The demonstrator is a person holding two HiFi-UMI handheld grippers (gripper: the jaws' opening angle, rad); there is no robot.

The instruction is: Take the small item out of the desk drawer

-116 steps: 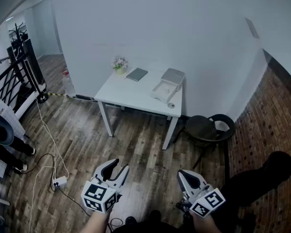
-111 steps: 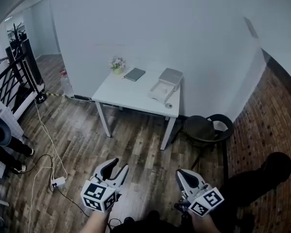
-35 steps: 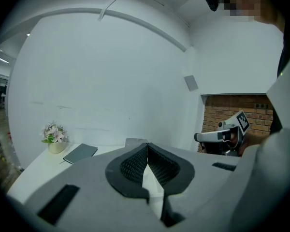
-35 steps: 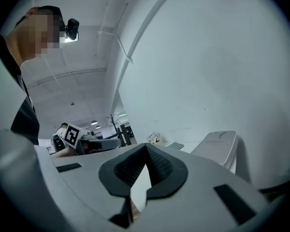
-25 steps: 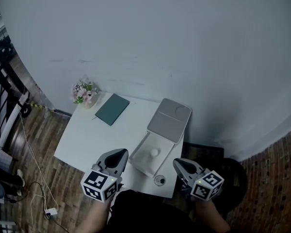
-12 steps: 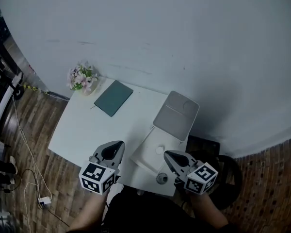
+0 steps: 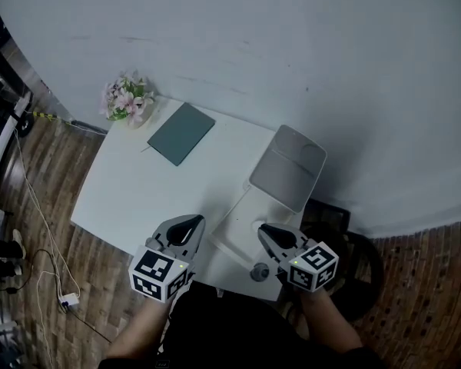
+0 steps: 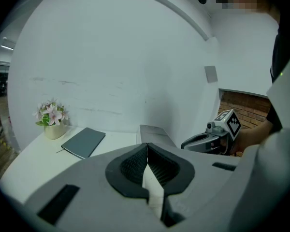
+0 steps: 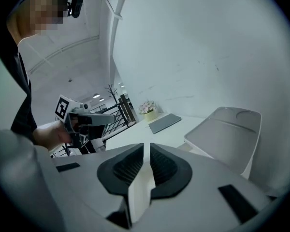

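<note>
A white desk [image 7: 131, 198] carries a grey drawer box [image 7: 289, 167] whose white drawer [image 7: 232, 223] is pulled out toward me. A small pale item [image 7: 257, 223] lies in the drawer, partly hidden by my right gripper [image 7: 264, 231], which hangs shut and empty right above it. My left gripper [image 7: 192, 223] is also shut and empty, over the desk's front edge just left of the drawer. In the left gripper view the shut jaws [image 8: 147, 161] point at the box [image 8: 154, 132]. In the right gripper view the shut jaws [image 9: 146, 161] point past the box [image 9: 227, 132].
A dark green notebook [image 7: 180, 133] and a pot of pink flowers [image 7: 125, 98] sit at the desk's back left. A small round grey object [image 7: 258, 272] is at the desk's front edge below the drawer. A dark chair [image 7: 353, 260] stands to the right, a white wall behind.
The view has closed in from across the room to right over the desk. In the last second the right gripper moved left over the open drawer; the left one rose slightly.
</note>
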